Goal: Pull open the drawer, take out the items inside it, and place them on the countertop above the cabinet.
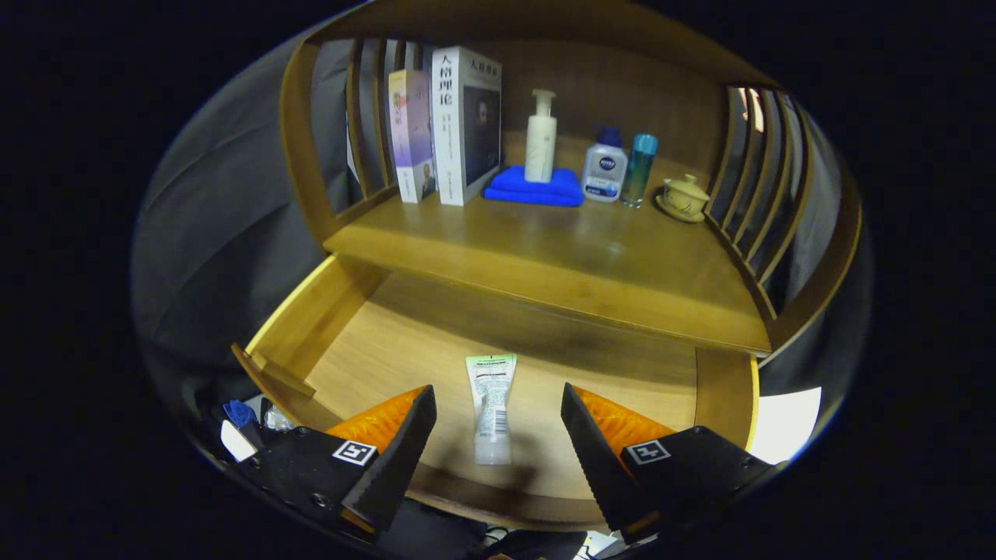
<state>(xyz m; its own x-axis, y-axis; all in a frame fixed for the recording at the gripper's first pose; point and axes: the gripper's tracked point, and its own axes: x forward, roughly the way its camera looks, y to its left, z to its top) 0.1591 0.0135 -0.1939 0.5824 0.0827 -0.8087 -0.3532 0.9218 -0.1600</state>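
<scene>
You are holding the gripper (496, 424) with its fingers spread wide over the open drawer (327, 327). The tube (491, 406) is lying flat on the drawer floor, between the fingers and touching neither. The countertop (560, 264) is sitting just above the drawer.

Two books (447, 124), pump bottle (541, 136) on blue cloth (533, 189), lidded cup (685, 197)

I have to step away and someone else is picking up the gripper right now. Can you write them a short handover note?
Gripper: open, fingers spread either side of the tube, not touching it.
Drawer: already pulled open.
Tube: lies flat on the drawer floor between the fingers, cap end toward the gripper. It is the one item visible in the drawer.
Countertop: bare wood along its front; books, bottles, a blue cloth and a lidded cup stand at the back.
Left: close on the tube, lift it, set it on the countertop.
</scene>
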